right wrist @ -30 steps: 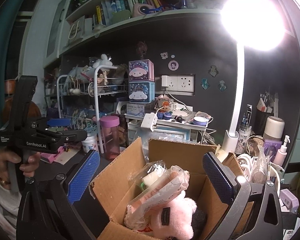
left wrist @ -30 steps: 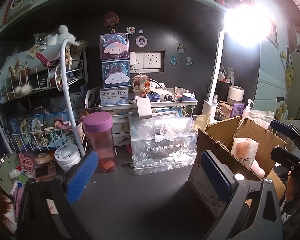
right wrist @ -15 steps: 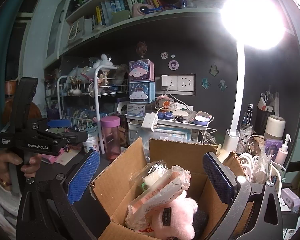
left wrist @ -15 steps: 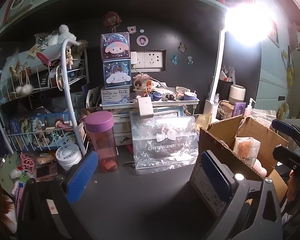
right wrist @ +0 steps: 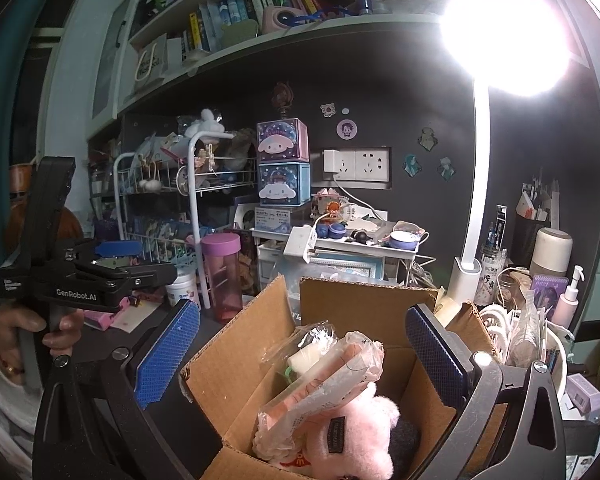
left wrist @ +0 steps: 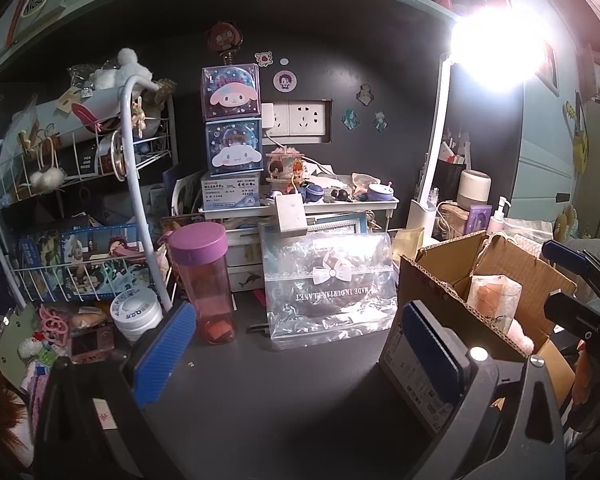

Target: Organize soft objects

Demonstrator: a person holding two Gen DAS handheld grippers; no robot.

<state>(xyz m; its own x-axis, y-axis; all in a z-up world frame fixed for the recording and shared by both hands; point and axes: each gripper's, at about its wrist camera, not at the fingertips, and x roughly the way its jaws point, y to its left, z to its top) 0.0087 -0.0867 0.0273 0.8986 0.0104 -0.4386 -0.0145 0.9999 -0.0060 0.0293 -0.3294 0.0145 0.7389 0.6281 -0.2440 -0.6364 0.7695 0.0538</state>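
An open cardboard box (right wrist: 356, 312) stands on the dark desk and holds a pink plush toy (right wrist: 352, 436) and plastic-wrapped soft packs (right wrist: 324, 376). My right gripper (right wrist: 300, 356) hangs open just above the box, with nothing between its blue pads. In the left wrist view the same box (left wrist: 432, 288) is at the right, and a clear zip bag with a white bow (left wrist: 328, 288) leans upright behind the bare desk top. My left gripper (left wrist: 296, 352) is open and empty, above the desk in front of that bag. A hand holds the left gripper body (right wrist: 80, 284).
A pink bottle with a purple lid (left wrist: 204, 280) and a white jar (left wrist: 136, 312) stand at the left by a white wire rack (left wrist: 80, 200). A small shelf (left wrist: 300, 204) of trinkets sits behind. A bright desk lamp (right wrist: 504, 32) rises at the right beside cluttered jars.
Both views have shifted only slightly. Both grippers stay open and nothing has been picked up or put down.
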